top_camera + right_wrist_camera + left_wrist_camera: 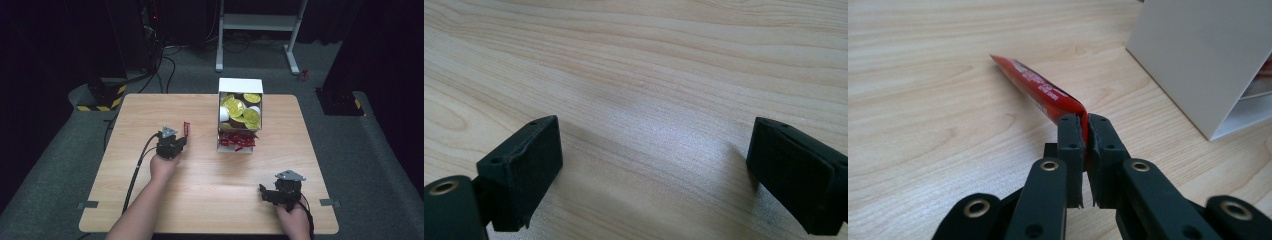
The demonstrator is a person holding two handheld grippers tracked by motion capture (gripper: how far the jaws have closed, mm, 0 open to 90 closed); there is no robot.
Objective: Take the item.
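My left gripper is shut on one end of a thin red sachet, whose far tip reaches out over the wooden table. In the high view the left gripper sits left of the white box, with the red sachet sticking up past its jaws. The box holds round gold-lidded cups in its back part and several more red sachets in its front part. My right gripper rests near the table's front right, and its jaws stand wide open over bare wood.
The white box's side wall stands close on the right of the left gripper. A white metal stand and black cables lie on the floor beyond the table. The table's far edge lies well behind the box.
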